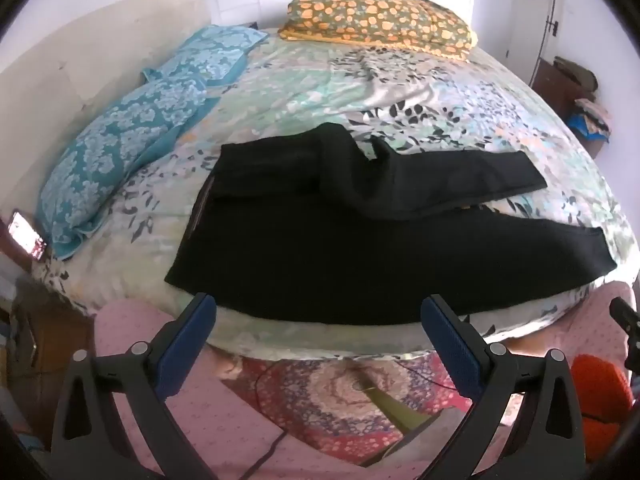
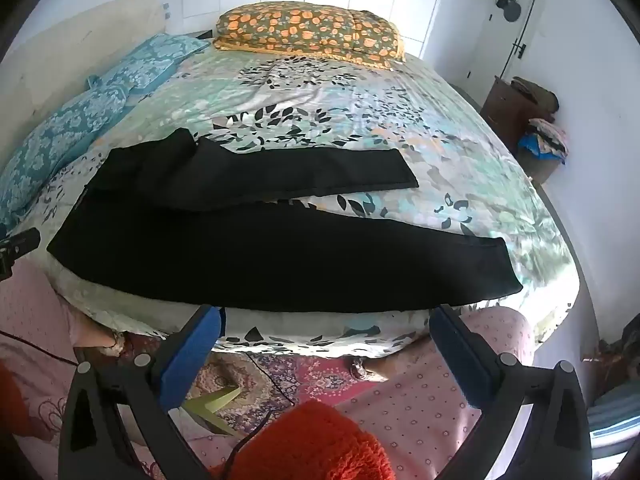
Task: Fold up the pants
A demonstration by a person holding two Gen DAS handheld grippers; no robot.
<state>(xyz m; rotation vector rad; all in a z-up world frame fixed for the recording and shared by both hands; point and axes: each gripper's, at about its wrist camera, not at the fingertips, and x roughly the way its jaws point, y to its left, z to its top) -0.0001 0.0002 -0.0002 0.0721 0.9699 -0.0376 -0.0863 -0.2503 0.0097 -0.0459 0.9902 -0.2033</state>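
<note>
Nearest the lens in the left wrist view, the left gripper (image 1: 318, 314) is seen with its blue-padded fingers (image 1: 186, 350) spread as wide as they go, nothing caught between them. Likewise, in the right wrist view, the right gripper (image 2: 326, 326) is held fully apart, its fingers (image 2: 192, 356) closed on nothing. Both are poised short of the near edge of the bed (image 1: 280, 344), above a patterned rug (image 1: 332, 400) and pink dotted fabric (image 2: 420, 412). An orange fuzzy item (image 2: 312, 444) is seen at the bottom of the right view. Black pants (image 1: 320, 248) are laid flat across the floral bedspread (image 2: 360, 108), close to the near edge, with the waistband toward the left and the legs stretched to the right. The nearer leg lies along the mattress edge; the farther leg is angled slightly away from it, so that a narrow wedge of bedspread is left showing between the two hems. Two blue floral pillows (image 1: 120, 152) are set against the headboard at left, and an orange-flowered pillow (image 1: 380, 22) is placed at the far side. A lit phone (image 1: 26, 236) lies beside the bed at far left.
</note>
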